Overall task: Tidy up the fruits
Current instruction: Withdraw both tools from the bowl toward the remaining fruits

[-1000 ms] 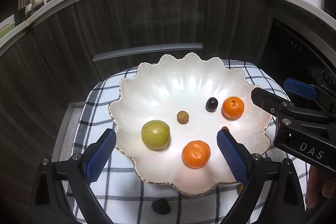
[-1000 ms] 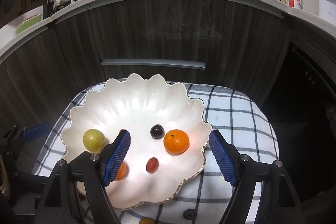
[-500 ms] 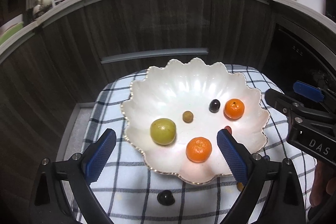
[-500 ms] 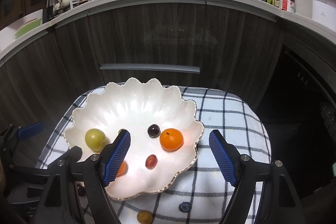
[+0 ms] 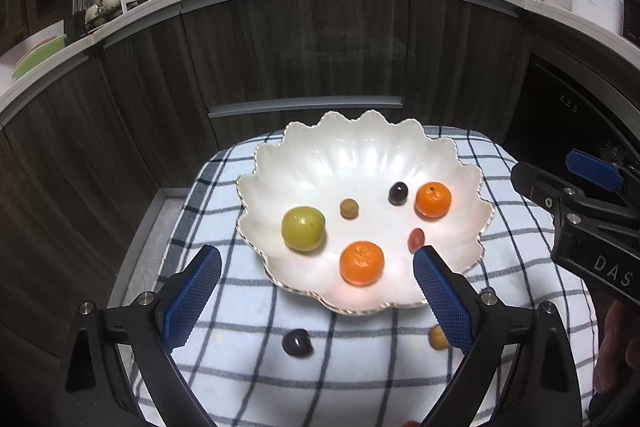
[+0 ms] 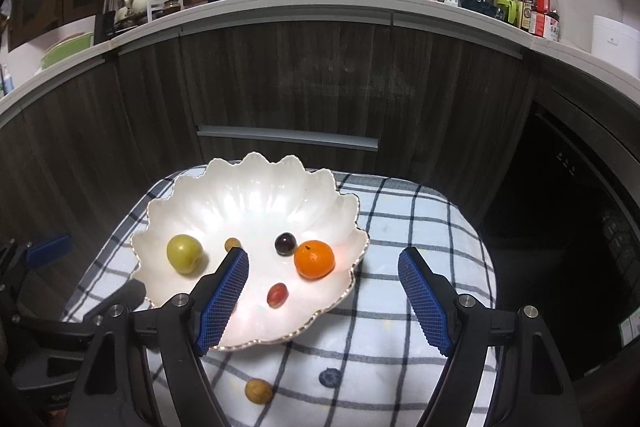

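Seen from the left wrist, the left gripper [image 5: 316, 283] stands wide and empty over the near rim of the scalloped bowl [image 5: 304, 155], which holds a green fruit [image 5: 302, 229], two oranges [image 5: 362, 263], a dark grape [image 5: 398, 193], a red grape [image 5: 416, 238] and a small brown fruit [image 5: 349, 208]. A dark fruit [image 5: 297, 343] and another brown one [image 5: 437, 338] lie loose on the checked cloth [image 5: 240, 307], near the bowl. From the right wrist, the right gripper [image 6: 323, 293] is likewise wide, holding nothing; a blueberry [image 6: 330, 376] and the brown fruit [image 6: 258, 391] sit on the cloth below it. These strays look light, round, slick and soft, likely to roll; each wants a gentle pinch across its middle.
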Demonstrator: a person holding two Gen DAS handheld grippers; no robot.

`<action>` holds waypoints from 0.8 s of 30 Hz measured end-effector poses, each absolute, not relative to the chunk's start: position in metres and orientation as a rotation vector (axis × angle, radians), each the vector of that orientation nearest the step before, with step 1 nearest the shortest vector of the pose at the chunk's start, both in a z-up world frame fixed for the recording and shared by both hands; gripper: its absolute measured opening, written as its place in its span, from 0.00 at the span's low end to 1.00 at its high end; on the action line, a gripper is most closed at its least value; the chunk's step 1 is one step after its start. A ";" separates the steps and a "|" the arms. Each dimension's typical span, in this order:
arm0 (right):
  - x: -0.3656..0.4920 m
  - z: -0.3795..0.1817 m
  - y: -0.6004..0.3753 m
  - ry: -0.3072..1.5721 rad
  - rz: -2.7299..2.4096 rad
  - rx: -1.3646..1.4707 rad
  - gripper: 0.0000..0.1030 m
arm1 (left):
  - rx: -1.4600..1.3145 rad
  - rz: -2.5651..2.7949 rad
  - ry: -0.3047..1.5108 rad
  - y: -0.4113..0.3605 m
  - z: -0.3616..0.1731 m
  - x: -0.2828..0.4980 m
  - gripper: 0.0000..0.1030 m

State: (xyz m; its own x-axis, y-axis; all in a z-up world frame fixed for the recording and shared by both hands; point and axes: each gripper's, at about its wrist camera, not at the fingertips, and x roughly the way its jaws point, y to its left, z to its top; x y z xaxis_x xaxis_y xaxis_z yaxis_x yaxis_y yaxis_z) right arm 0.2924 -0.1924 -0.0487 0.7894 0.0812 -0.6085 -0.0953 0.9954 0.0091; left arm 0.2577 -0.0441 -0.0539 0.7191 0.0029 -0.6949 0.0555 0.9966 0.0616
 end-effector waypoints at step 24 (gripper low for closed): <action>0.250 -0.068 -0.203 0.653 0.220 -0.118 0.76 | -0.048 0.113 0.879 -0.061 -0.094 0.179 0.95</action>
